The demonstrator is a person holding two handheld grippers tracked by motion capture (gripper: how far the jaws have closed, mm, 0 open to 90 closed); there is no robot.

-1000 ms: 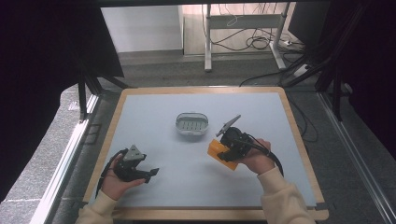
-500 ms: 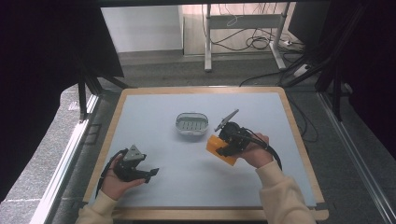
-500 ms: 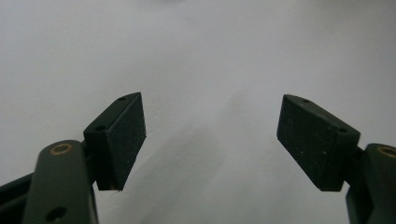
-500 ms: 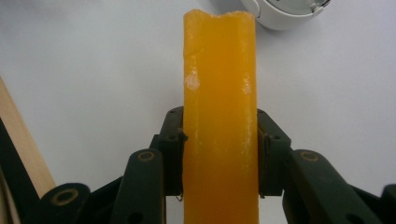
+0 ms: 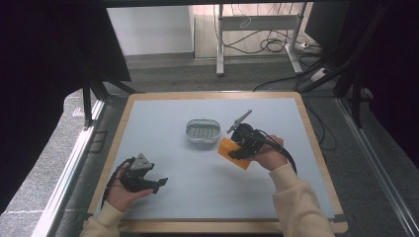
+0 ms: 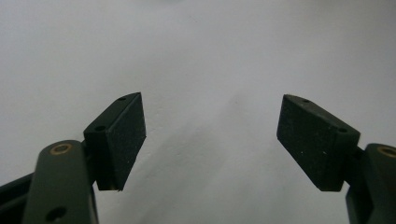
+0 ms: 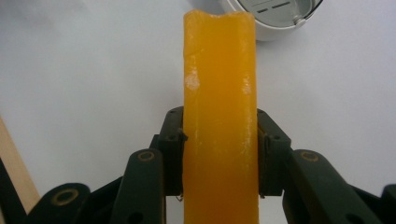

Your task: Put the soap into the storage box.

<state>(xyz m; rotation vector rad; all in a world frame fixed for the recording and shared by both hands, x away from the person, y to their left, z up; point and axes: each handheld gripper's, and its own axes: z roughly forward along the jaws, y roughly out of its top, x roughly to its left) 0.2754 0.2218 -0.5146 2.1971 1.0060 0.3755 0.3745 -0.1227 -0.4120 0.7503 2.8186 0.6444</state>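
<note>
The right gripper [image 5: 237,149] clamps the orange soap-like bar [image 7: 219,116] across its flat faces above the desk [image 5: 163,123] beside the dish [image 5: 202,131]; probably firm, slippery, light; left gripper [image 6: 210,140] gapes empty.

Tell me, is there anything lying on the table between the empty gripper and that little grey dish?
Nothing. In the high view, the stretch from the left gripper up to the grey dish is bare table. The left gripper view shows bare surface between its open fingers.

Cream sleeves [image 5: 291,197], black hand-held gripper [image 5: 240,150] — brass-ringed screw holes, grey triangular plate [image 5: 142,161]
</note>
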